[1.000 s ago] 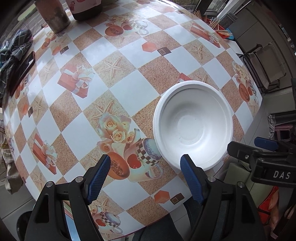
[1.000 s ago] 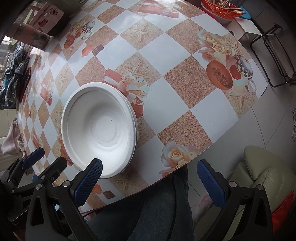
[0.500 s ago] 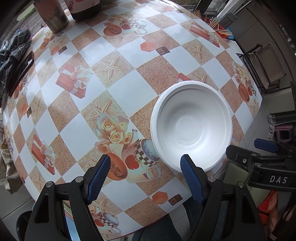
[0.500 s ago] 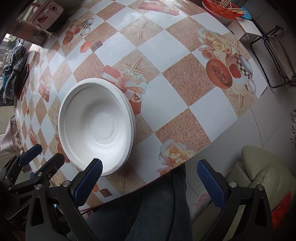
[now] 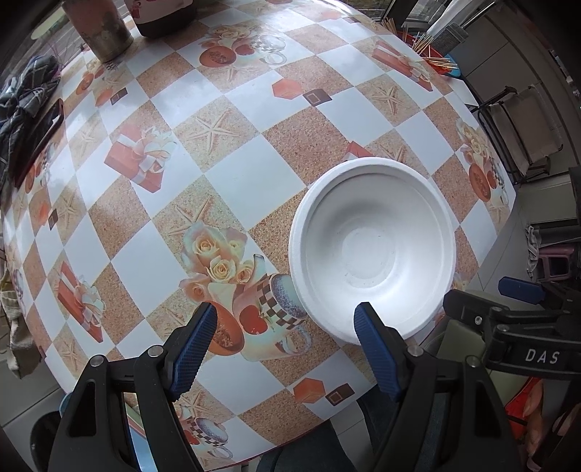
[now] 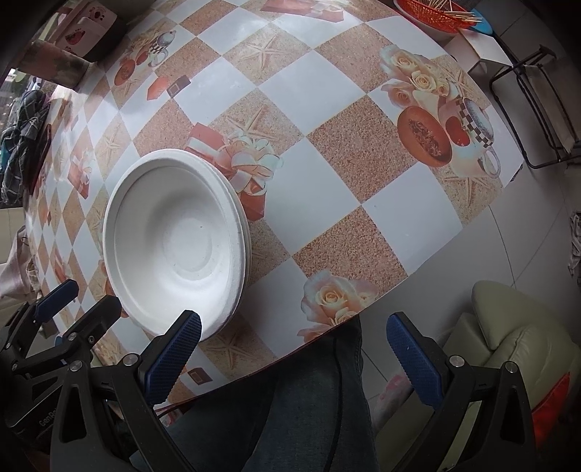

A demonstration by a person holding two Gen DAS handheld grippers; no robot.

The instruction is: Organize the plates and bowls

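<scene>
A white bowl [image 5: 374,247] [image 6: 174,239] sits near the front edge of the table with the checked, flower-printed cloth [image 5: 225,152]; its rim looks doubled on the right side, as if it is nested on another. My left gripper [image 5: 287,334] hangs above the cloth just left of the bowl, open, with nothing between its blue pads. My right gripper [image 6: 294,345] is open over the table's front edge, its left pad above the bowl's near rim, its right pad above the floor. Each gripper shows at the edge of the other's view.
A metal tumbler [image 5: 98,29] and a dark container [image 5: 159,18] stand at the far edge. A phone [image 5: 36,141] and checked cloth [image 5: 25,90] lie at the left. A red basket of sticks [image 6: 435,14] sits far right. A person's leg [image 6: 290,410] and a cushioned seat [image 6: 515,326] lie below.
The bowl has slid slightly left in both views as the hands drifted a little; the jaws stand as before.
</scene>
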